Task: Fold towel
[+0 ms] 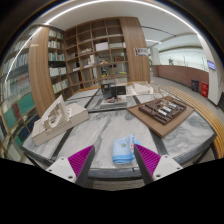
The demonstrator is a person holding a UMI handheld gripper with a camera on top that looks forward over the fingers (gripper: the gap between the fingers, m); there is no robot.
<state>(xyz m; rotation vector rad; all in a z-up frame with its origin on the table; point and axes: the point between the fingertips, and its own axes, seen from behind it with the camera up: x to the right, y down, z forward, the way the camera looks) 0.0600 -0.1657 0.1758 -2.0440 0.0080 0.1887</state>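
A light blue towel [123, 150], folded into a small rectangle, lies flat on the pale marble table [100, 140]. It rests between my two fingers, closer to the right one. My gripper [114, 150] is open, its magenta pads spread wide to either side. The left pad [78, 160] is well apart from the towel. The right pad [148, 158] is right beside the towel's edge, and I cannot tell whether they touch. Neither finger presses on the towel.
Beyond the towel several architectural models stand on the table: a white one [55, 115] at the left, a dark one [113, 93] in the middle, a wooden one [165, 108] at the right. Tall wooden bookshelves [92, 55] stand behind.
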